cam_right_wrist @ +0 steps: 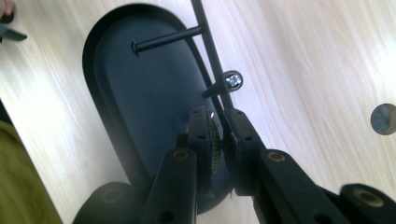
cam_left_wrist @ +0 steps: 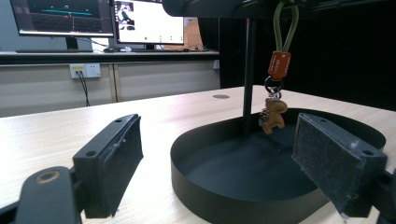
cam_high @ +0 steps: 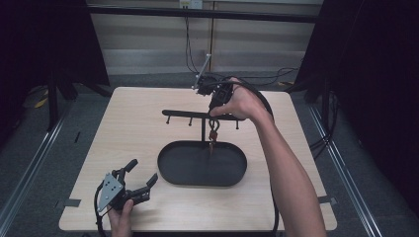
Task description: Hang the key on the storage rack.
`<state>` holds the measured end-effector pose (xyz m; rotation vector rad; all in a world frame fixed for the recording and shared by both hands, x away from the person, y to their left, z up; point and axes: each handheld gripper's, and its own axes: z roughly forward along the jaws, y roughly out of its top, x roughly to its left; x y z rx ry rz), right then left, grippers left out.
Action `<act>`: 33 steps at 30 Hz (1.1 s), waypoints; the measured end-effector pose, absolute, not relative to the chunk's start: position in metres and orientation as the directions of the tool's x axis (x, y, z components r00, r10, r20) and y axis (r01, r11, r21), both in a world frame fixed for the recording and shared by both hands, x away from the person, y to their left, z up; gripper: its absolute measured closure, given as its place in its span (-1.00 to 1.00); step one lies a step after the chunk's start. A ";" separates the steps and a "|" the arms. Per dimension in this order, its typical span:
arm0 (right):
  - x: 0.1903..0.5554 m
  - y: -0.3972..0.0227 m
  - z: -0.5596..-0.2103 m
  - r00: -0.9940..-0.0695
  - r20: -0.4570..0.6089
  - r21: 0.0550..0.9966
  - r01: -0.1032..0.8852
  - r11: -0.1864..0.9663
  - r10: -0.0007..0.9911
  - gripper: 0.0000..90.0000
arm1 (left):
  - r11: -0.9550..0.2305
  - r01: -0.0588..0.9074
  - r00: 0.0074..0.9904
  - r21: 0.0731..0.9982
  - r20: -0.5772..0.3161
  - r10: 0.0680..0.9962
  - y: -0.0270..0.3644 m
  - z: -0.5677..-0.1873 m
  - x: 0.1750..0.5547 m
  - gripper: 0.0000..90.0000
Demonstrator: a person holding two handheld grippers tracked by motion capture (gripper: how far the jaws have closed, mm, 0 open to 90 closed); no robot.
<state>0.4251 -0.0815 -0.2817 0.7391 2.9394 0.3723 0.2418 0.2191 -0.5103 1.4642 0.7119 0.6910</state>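
On the desk (cam_high: pixel 148 123) I see the black oval tray (cam_high: pixel 170 170) with its hook rack (cam_high: pixel 190 115). My right gripper (cam_right_wrist: pixel 219 140) sits over the rack, jaws pinching the keychain's (cam_left_wrist: pixel 275 112) green cord; whether that loop rests on a peg I can't tell. Left gripper (cam_high: pixel 136 185) rests beside the tray, jaws spread. The charm's details are blurred.

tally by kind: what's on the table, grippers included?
Grippers: 2, left gripper and right gripper
Black hanger stand with oval tray: 1
Keychain with green loop, orange tag, brown charm: 1
Total: 4
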 end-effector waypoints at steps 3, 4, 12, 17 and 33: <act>0.424 -0.083 -0.280 -0.865 -0.024 0.278 0.476 0.834 0.501 0.78 | -0.006 0.016 0.624 1.000 -0.005 0.782 0.219 -0.510 0.242 -0.65; 0.424 -0.084 -0.279 -0.859 -0.024 0.283 0.485 0.828 0.511 0.77 | -0.006 0.016 0.624 1.000 -0.005 0.782 0.219 -0.510 0.242 -0.65; 0.414 -0.090 -0.277 -0.848 0.028 0.331 0.508 0.795 0.530 0.63 | 0.001 0.018 0.624 1.000 -0.012 0.782 0.219 -0.510 0.242 -0.65; 0.407 -0.095 -0.277 -0.844 0.066 0.377 0.515 0.770 0.532 0.52 | -0.002 0.015 0.624 1.000 -0.008 0.782 0.219 -0.510 0.242 -0.65; 0.370 -0.115 -0.293 -0.813 0.126 0.539 0.537 0.649 0.568 0.06 | -0.003 0.017 0.625 1.000 -0.008 0.781 0.219 -0.510 0.242 -0.65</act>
